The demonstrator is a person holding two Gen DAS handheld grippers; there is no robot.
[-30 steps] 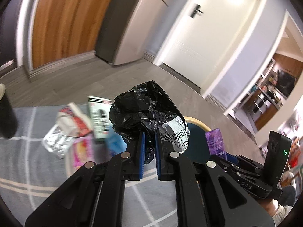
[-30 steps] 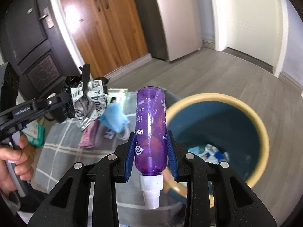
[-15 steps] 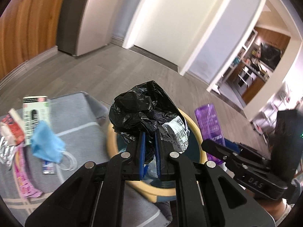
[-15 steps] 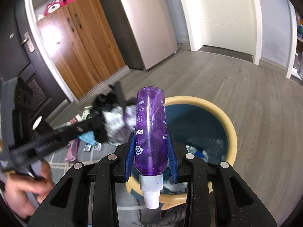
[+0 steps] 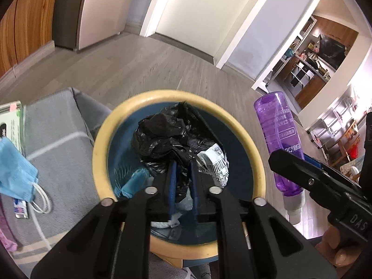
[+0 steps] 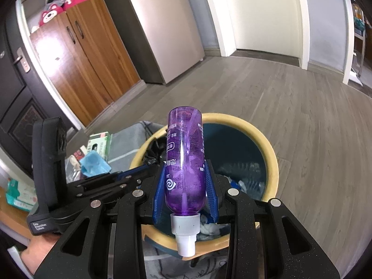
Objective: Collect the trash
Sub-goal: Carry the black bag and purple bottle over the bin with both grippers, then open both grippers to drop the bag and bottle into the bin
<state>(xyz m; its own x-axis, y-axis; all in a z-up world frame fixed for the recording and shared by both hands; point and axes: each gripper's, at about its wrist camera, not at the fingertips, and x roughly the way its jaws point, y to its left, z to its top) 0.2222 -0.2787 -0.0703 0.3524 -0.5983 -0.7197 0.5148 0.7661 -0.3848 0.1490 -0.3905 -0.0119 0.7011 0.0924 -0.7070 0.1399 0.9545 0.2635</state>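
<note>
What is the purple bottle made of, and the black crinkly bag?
The purple bottle looks like clear, glossy plastic: you can see through it, and light shines off it. The black bag looks like thin plastic film, crumpled with shiny creases.

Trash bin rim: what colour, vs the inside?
The trash bin has a pale yellow rim and a dark blue inside; the left wrist view shows it best.

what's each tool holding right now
Left tool: shut on the black trash bag, over the bin.
Right tool: shut on the purple spray bottle, nozzle end toward the camera.
</note>
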